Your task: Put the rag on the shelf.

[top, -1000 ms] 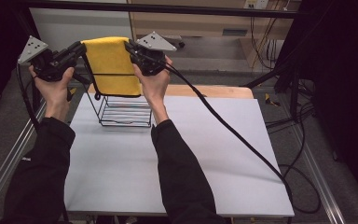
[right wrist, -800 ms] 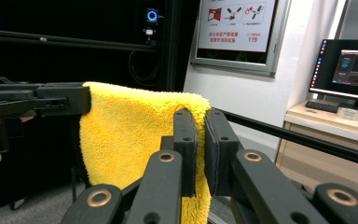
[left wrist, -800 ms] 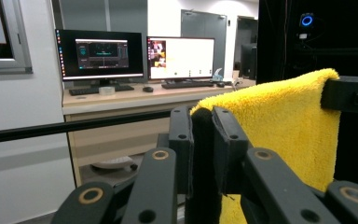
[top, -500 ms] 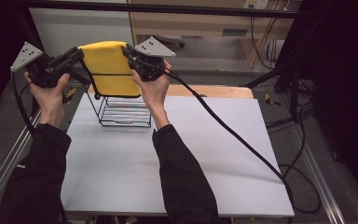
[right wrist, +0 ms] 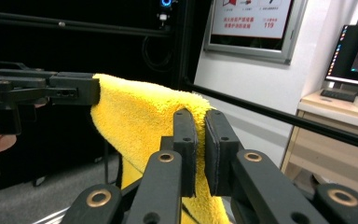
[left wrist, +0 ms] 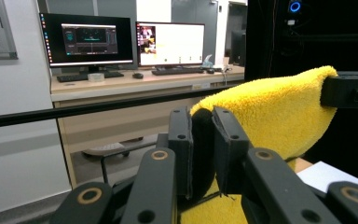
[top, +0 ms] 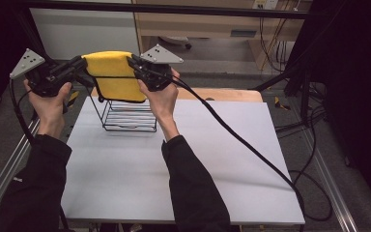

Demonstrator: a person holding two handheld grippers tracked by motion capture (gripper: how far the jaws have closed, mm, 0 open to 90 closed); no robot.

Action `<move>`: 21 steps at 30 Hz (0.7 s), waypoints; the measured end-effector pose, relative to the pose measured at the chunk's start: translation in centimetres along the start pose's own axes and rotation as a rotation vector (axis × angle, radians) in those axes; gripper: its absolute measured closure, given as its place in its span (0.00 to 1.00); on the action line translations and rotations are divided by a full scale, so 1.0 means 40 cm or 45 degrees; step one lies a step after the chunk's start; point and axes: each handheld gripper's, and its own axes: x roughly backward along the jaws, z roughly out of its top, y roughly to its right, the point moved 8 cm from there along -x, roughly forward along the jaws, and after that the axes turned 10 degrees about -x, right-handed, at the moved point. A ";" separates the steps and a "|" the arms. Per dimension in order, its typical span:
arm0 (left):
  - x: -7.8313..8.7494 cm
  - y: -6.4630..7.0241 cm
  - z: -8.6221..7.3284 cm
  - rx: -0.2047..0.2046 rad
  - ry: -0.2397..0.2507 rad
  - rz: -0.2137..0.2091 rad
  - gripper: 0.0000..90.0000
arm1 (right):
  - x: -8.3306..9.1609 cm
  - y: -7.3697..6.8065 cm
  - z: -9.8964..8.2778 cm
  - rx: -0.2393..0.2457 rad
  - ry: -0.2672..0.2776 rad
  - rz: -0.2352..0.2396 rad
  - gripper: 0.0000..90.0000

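**Holding a yellow cloth stretched above the wire rack**

Standing beside the table (top: 125,183), white-topped with a strip of pale wood at its far edge, I note the person holding a fluffy yellow terry cloth (top: 113,72) up in the air between the two grippers. The cloth hangs above a small black wire rack (top: 125,116), which stands on the far left part of the table. The cloth's lower edge reaches down to the top of the rack; whether it touches the wire I cannot tell.

Left gripper (top: 79,65): jaws pressed together on the cloth's left top corner. In the left gripper view the pile bulges out just past the two black pads (left wrist: 200,154), pinched between them.

Right gripper (top: 133,63): jaws likewise pinching the right top corner, with yellow pile on either side of the pads in the right gripper view (right wrist: 198,149).

Top edge of the cloth runs roughly level between the two grips, slightly humped. A thick black cable (top: 241,145) trails from the right gripper across the table toward its near right corner. Both forearms in dark sleeves (top: 193,193).
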 end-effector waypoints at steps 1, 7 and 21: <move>0.003 0.003 -0.001 -0.005 -0.007 -0.001 0.87 | 0.003 -0.002 -0.002 0.000 -0.010 0.004 0.94; 0.023 0.019 -0.011 -0.028 -0.055 -0.013 0.86 | 0.018 -0.015 -0.015 0.000 -0.054 0.026 0.94; 0.052 0.051 -0.062 -0.116 -0.198 -0.050 0.85 | 0.040 -0.039 -0.068 0.032 -0.214 0.058 0.92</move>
